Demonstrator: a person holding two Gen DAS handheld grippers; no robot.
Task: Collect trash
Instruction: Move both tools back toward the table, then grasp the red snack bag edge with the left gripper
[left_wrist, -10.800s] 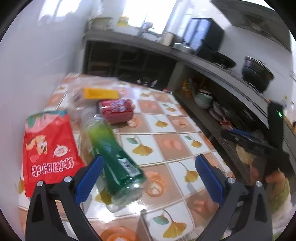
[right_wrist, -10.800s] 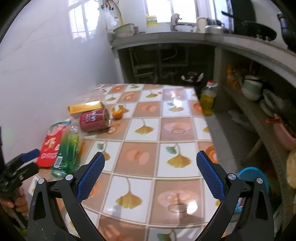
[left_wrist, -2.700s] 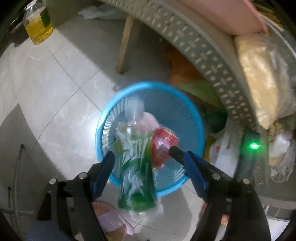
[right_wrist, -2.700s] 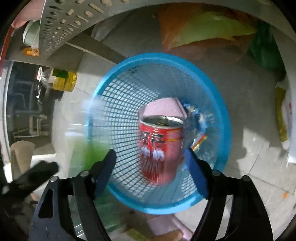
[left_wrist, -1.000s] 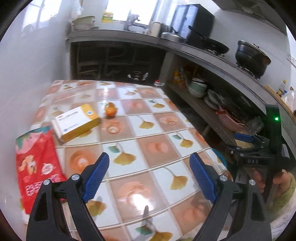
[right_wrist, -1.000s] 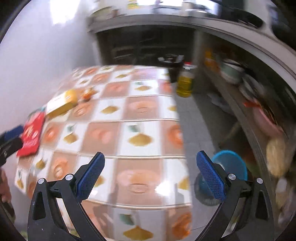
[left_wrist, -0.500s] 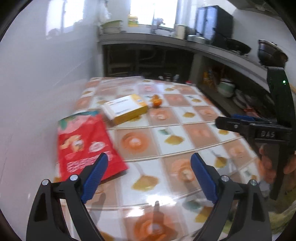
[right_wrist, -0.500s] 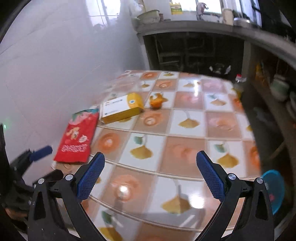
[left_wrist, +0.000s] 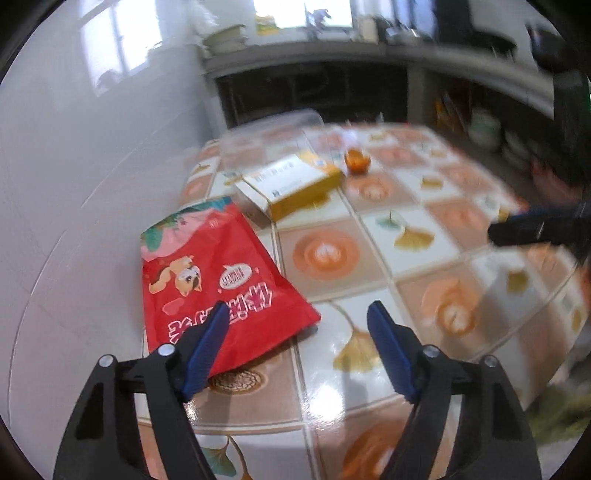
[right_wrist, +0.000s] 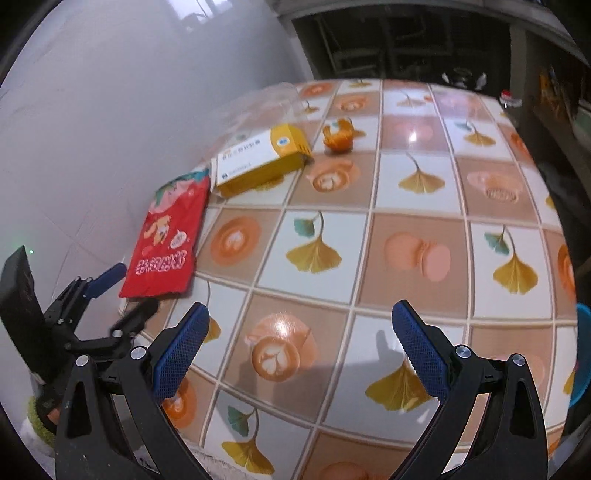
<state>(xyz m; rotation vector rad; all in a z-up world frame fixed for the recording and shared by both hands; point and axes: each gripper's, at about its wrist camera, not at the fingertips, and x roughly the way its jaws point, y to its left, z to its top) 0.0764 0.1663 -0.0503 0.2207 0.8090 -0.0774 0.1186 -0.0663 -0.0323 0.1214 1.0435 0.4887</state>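
Red snack bag (left_wrist: 218, 280) lies at closing left tool's (left_wrist: 297, 321) left finger.

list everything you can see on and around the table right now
snack bag: 1, red, flat at the table's wall-side near corner
box: 1, yellow and white, just beyond the bag
clear plastic container: 1, transparent, behind the box by the wall
orange peel: 1, orange, right of the box
table: 1, tiled cloth with ginkgo leaves
basket: 1, blue, on the floor past the table's right edge
left gripper: blue pads, jaws closing, nothing pinched, over the bag's near corner
right gripper: blue pads, open, empty
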